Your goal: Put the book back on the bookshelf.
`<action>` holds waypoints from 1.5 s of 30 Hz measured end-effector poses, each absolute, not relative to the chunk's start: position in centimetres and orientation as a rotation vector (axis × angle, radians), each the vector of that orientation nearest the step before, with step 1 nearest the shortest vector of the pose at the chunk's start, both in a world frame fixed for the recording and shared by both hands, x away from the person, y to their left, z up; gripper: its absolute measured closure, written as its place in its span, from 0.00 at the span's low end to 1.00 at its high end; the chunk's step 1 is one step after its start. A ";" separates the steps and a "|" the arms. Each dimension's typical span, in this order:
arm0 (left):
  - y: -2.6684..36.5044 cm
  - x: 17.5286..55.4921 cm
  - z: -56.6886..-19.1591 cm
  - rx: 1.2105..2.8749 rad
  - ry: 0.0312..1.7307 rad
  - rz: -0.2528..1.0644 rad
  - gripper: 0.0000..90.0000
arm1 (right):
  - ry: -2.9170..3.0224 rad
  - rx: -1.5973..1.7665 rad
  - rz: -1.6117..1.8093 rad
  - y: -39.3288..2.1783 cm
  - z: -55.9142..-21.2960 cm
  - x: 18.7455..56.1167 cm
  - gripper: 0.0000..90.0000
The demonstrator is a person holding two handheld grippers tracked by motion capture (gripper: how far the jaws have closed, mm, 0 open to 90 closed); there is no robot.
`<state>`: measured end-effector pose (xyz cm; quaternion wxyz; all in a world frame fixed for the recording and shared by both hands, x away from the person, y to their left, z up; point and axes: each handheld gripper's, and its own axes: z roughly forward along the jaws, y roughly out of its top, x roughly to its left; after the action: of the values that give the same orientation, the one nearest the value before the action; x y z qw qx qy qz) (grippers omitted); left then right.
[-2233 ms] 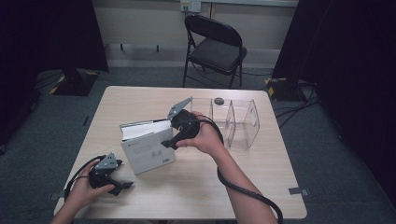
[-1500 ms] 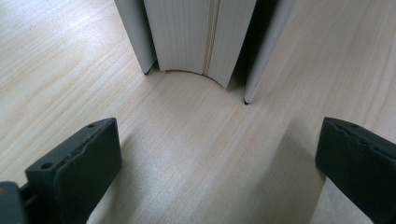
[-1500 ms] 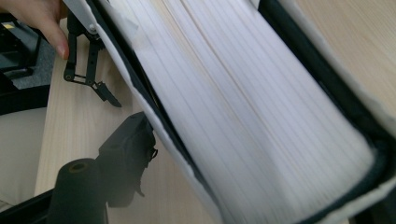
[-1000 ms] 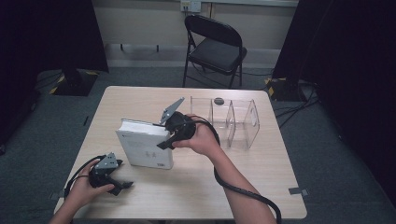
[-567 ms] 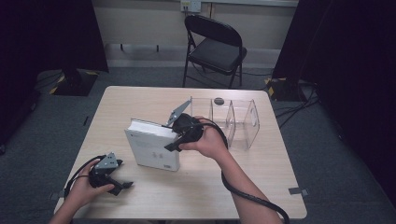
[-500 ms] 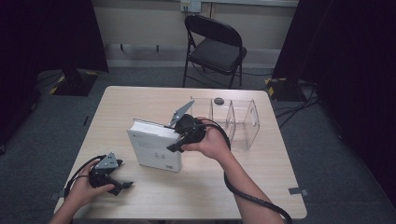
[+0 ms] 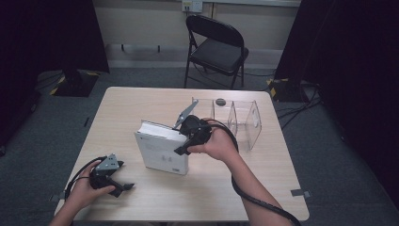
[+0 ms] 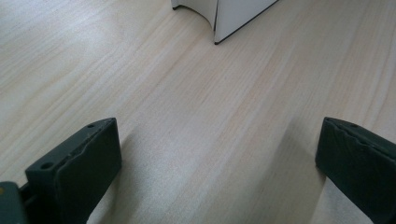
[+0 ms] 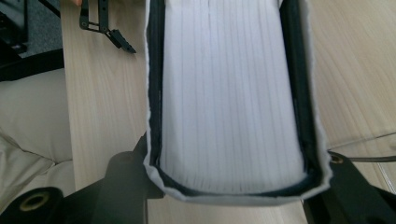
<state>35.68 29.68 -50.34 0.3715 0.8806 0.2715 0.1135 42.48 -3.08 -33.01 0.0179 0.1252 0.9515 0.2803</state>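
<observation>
1. High view, holding: the right gripper (image 7: 181, 149) clamps a thick white book (image 7: 162, 153) by its page edge. The book stands upright on the wooden table (image 7: 141, 101), near the middle, just left of a clear acrylic organiser (image 7: 244, 122). Standing it on end looks meant to ready it for one of the organiser's slots.
2. High view, resting: the left gripper (image 7: 123, 187) lies low at the near left corner of the table, well apart from the book, the hand simply parked.
3. High view, other items: a small dark disc (image 7: 220, 101) lies behind the organiser; a black folding chair (image 7: 214, 44) stands beyond the table.
4. High view, change: about two seconds ago the book leaned open-faced, with its cover sloping up. Now it stands straighter and sits further right, nearer the organiser. The left hand keeps its place.
5. Left gripper view: the jaws stand wide apart over bare tabletop with nothing between them. One lower corner of the book (image 8: 219, 18) shows at the top edge.
6. Right gripper view: the book's (image 9: 229, 98) page block sits between the two jaws, its covers against the pads. The jaws have just eased open a little, yet the book remains between them, gripped by my reading. The left gripper (image 9: 105, 28) shows far off at the upper left.
</observation>
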 end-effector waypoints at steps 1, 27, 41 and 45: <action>29.7 35.7 -50.3 2.258 0.695 0.291 0.00 | 2.963 0.423 0.880 -3.0 -33.0 42.6 0.52; 29.6 35.8 -50.3 2.264 0.692 0.279 0.00 | 3.047 0.452 0.769 0.7 -33.0 43.7 0.39; 29.6 35.9 -50.3 2.262 0.692 0.296 0.00 | 3.045 0.452 0.779 1.3 -33.2 43.8 0.37; 29.6 35.9 -50.3 2.262 0.691 0.296 0.00 | 3.047 0.453 0.767 1.4 -33.2 43.8 0.37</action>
<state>35.86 29.62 -50.31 0.3699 0.8817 0.2694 0.1153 43.80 1.42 -33.17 -0.0164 0.1426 0.9597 0.2415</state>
